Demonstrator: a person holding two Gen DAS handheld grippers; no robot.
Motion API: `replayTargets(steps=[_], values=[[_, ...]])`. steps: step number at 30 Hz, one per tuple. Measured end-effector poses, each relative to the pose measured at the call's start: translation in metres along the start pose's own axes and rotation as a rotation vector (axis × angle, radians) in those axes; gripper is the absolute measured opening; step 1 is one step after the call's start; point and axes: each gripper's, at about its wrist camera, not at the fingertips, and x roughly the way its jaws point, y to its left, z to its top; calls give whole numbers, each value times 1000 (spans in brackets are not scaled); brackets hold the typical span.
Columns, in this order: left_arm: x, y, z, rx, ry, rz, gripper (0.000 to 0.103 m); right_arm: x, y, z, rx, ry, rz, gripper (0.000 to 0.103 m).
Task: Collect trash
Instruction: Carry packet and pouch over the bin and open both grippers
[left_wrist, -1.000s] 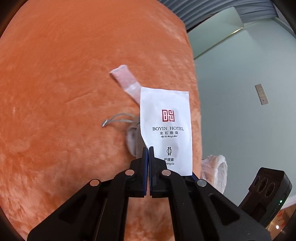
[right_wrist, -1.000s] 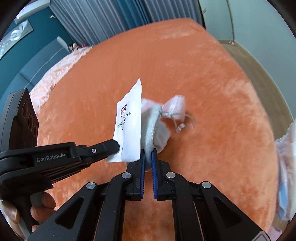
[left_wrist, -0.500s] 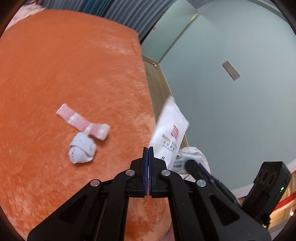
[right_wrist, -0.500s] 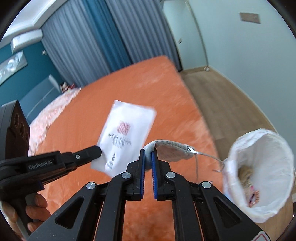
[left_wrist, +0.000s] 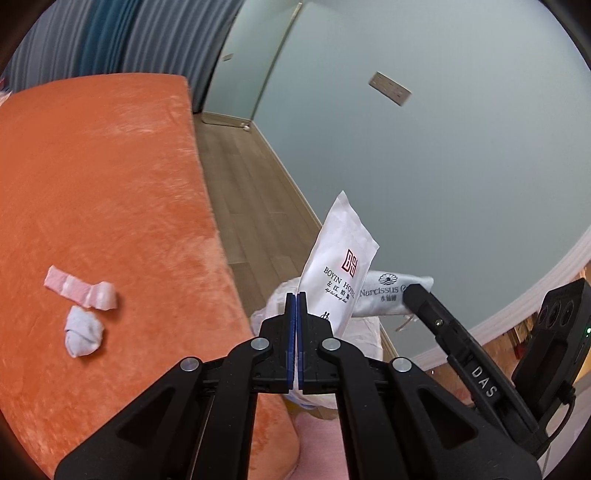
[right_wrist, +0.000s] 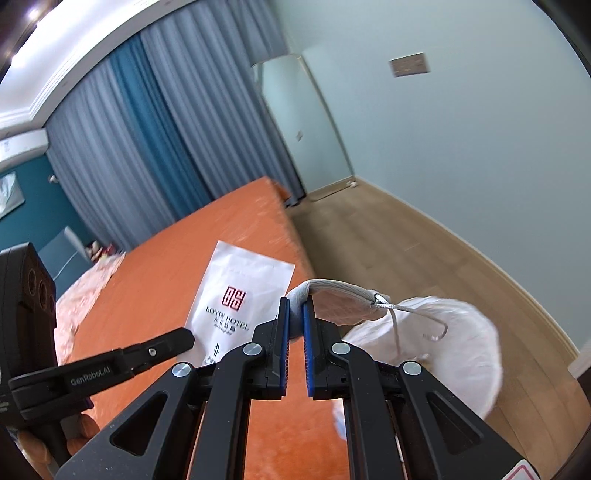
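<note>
My left gripper (left_wrist: 296, 297) is shut on a white Boyin Hotel sachet (left_wrist: 338, 266), also seen in the right wrist view (right_wrist: 240, 291), and holds it in the air past the bed's edge, above a white-lined trash bin (left_wrist: 275, 302). My right gripper (right_wrist: 294, 306) is shut on a grey-white drawstring pouch (right_wrist: 338, 299) marked Narcissus (left_wrist: 388, 295), held over the bin (right_wrist: 458, 343). A pink-and-white wrapper (left_wrist: 79, 291) and a crumpled white tissue (left_wrist: 83, 330) lie on the orange bed (left_wrist: 92, 184).
Wooden floor (left_wrist: 243, 177) runs between the bed and a pale wall (left_wrist: 443, 147). Grey and blue curtains (right_wrist: 147, 147) hang behind the bed. A pink blanket (right_wrist: 88, 280) lies at the bed's far side.
Both grippers have lifted their items off the bed and swung right toward the bin. The wrapper and tissue stayed on the bed.
</note>
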Motion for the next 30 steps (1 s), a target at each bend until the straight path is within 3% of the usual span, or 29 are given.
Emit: replayTargets(steps=[12, 30], values=[[37, -64, -9, 104, 57, -22, 0, -34, -61, 2, 94, -62, -81, 7], [62, -92, -17, 128, 102, -30, 1, -34, -88, -3, 140, -58, -117, 7]])
